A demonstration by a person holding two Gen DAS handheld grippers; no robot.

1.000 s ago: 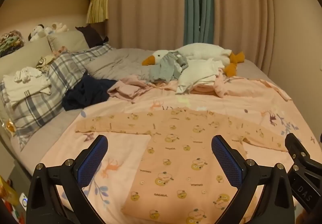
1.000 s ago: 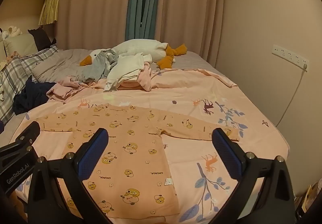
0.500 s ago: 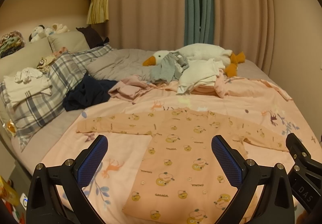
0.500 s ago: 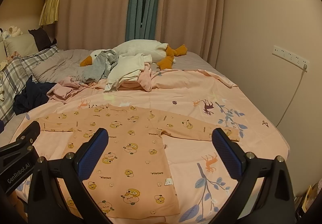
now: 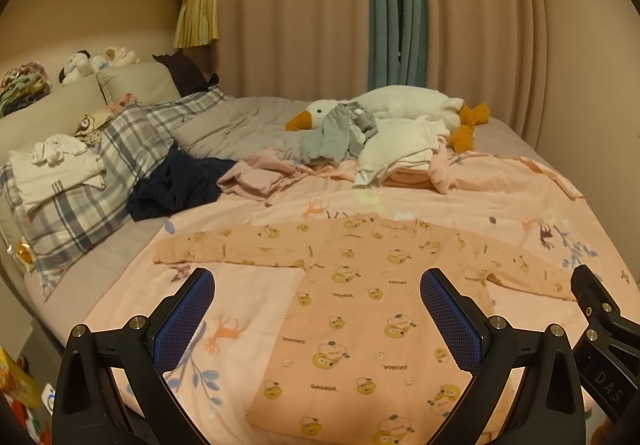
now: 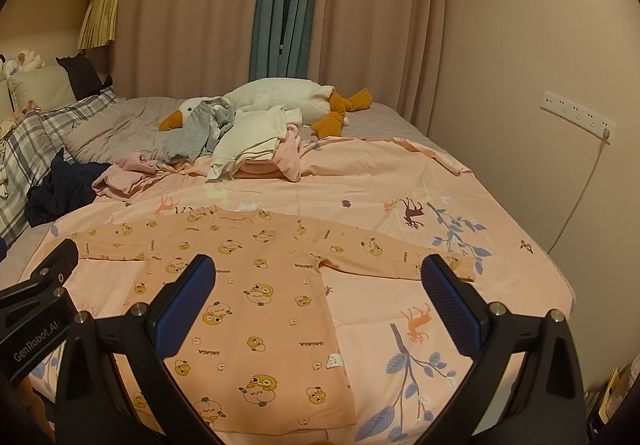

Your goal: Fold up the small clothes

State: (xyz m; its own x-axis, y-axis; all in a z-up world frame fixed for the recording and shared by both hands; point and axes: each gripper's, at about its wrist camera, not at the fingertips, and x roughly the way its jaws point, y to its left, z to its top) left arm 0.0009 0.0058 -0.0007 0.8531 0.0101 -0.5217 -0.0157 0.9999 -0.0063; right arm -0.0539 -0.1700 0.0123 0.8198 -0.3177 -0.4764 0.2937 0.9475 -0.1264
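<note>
We hold both grippers above the near edge of the bed (image 5: 92, 285), each with its blue-padded fingers spread wide and nothing between them. From the left wrist view, our left gripper (image 5: 316, 309) frames the body of the peach long-sleeved top (image 5: 360, 309), which lies flat on the pink animal-print sheet (image 5: 248, 285) with both sleeves stretched straight out toward 9 and 3 o'clock. Its hem points toward us at 6 o'clock and its neckline lies at 12 o'clock. The right gripper's black frame shows at the 4 o'clock edge of this view.

From the right wrist view, our right gripper (image 6: 318, 297) sits over the top's (image 6: 256, 285) right side; the right sleeve ends just by the right finger (image 6: 452, 309), at about 3 o'clock. A small white label shows near the hem at 5 o'clock. The left gripper's frame enters at 8 o'clock.

Farther up the bed, toward 12 o'clock, a heap of unfolded clothes (image 5: 400, 153) rests against a white plush goose (image 5: 404, 105): a grey piece, a cream piece and pink pieces. A dark navy garment (image 5: 176, 185) lies at 10 o'clock beside a plaid pillow (image 5: 92, 181) that carries folded white clothing. Curtains (image 5: 320, 5) hang behind the bed, and a power strip (image 6: 576, 115) is fixed to the wall at 2 o'clock in the right view.
</note>
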